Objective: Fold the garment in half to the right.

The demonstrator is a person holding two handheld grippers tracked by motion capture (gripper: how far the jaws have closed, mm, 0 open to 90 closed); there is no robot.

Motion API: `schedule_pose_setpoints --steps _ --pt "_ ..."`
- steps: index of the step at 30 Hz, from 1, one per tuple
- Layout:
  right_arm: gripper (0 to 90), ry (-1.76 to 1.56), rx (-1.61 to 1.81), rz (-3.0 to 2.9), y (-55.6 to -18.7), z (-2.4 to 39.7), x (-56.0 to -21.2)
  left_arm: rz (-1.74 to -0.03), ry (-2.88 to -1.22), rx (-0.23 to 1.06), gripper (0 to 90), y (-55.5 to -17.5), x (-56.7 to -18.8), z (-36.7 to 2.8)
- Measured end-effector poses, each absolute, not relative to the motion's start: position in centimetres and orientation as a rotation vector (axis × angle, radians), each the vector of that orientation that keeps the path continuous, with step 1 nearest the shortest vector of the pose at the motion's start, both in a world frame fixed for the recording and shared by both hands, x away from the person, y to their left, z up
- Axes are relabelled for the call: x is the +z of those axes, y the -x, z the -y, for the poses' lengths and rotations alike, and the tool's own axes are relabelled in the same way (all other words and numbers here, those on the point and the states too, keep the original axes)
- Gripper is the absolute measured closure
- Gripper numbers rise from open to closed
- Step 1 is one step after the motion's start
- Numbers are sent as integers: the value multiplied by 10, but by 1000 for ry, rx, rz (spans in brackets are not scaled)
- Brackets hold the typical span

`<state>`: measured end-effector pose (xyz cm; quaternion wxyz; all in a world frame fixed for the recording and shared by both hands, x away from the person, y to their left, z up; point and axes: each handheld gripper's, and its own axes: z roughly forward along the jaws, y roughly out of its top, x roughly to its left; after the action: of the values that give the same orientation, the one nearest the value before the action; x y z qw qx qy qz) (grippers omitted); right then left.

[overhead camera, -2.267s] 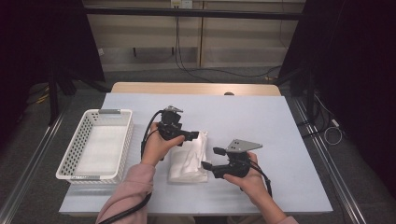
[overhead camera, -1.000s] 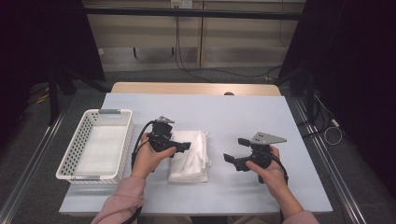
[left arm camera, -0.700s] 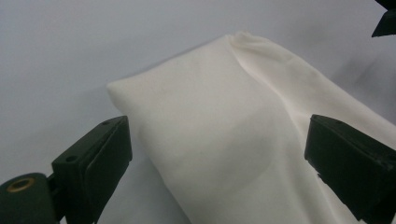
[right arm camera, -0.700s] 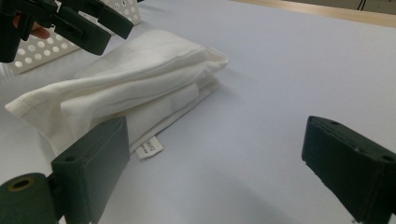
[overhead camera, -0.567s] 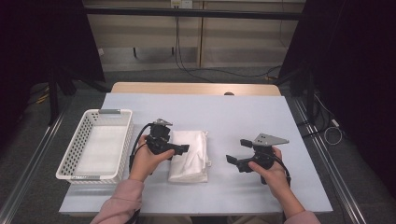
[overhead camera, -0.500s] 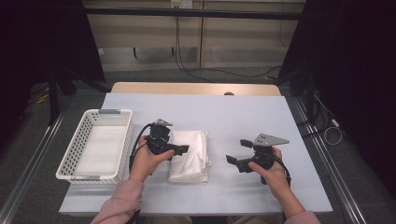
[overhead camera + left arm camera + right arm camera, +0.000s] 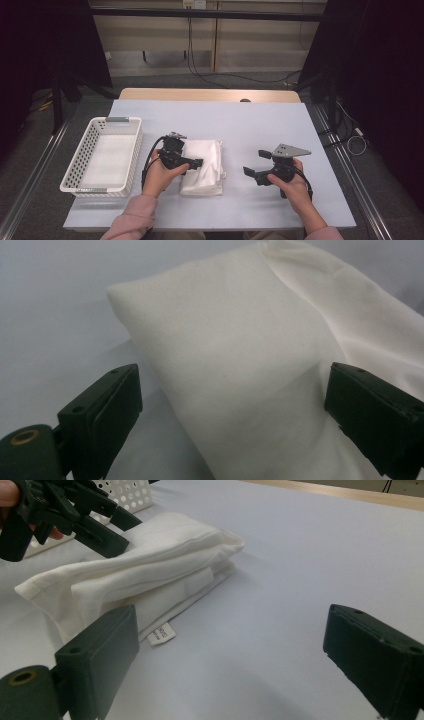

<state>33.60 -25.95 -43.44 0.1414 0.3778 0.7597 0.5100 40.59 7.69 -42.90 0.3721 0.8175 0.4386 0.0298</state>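
A folded white cloth (image 7: pixel 205 167) lies in the middle of the light blue table (image 7: pixel 250 125). My left gripper (image 7: pixel 192 161) hangs over the cloth's left side, open. In the left gripper view its jaws stand wide apart with a corner of the cloth (image 7: pixel 235 350) between them, and nothing is clamped. My right gripper (image 7: pixel 255 163) is held to the right of the cloth, apart from it, and open. The right gripper view shows the cloth (image 7: pixel 150 565) with a small label (image 7: pixel 161 634) at its edge, and the left gripper (image 7: pixel 107 527) above it.
A white perforated basket (image 7: pixel 80 155) stands at the table's left side, just left of my left hand. Bare table stretches behind the cloth and off to the right. A wooden strip (image 7: pixel 210 94) runs along the far edge.
Since 2.3 s ago my right gripper has drawn off the cloth to the right. The left one slid toward me and to the left. Over the last half second nothing moved.
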Motion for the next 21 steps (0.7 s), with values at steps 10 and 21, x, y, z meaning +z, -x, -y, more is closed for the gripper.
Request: schedule_pose_setpoints --steps 10,21 --pt "79 -1091 1475 -2193 -335 260 -434 -1140 -2118 67 94 -408 -437 -62" --pt "85 -1086 1474 -2204 -333 260 -436 -1168 -2087 47 103 -408 -437 -62"
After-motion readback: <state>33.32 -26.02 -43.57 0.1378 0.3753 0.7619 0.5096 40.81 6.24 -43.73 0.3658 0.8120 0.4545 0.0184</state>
